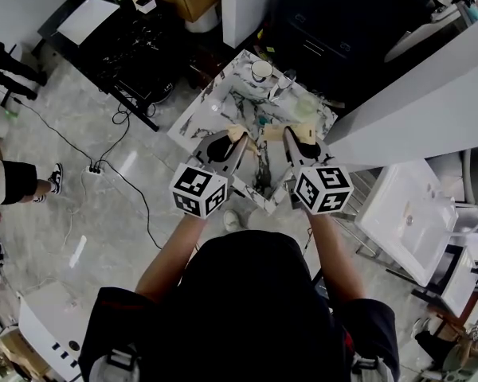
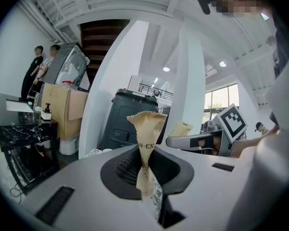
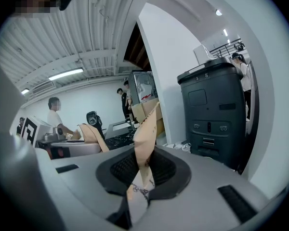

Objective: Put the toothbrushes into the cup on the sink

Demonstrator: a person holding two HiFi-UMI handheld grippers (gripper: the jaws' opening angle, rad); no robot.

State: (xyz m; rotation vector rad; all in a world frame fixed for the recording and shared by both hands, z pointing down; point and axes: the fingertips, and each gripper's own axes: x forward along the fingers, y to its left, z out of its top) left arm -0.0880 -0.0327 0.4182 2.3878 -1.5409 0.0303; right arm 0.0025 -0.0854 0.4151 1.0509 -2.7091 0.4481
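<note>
The left gripper (image 1: 237, 136) and right gripper (image 1: 291, 136) each pinch a paper packet (image 2: 145, 125) (a wrapped toothbrush, likely) by one end, ready for the cup (image 1: 261, 71).

The bare left forearm (image 1: 169, 265) and right forearm (image 1: 334, 253) reach forward side by side. The left hand-held gripper (image 1: 225, 145) has its jaws pinched on a tan paper packet (image 2: 145, 129) that stands up between them. Just beside it, the right hand-held gripper (image 1: 301, 144) clamps a second paper packet (image 3: 144, 143) the same way.
</note>
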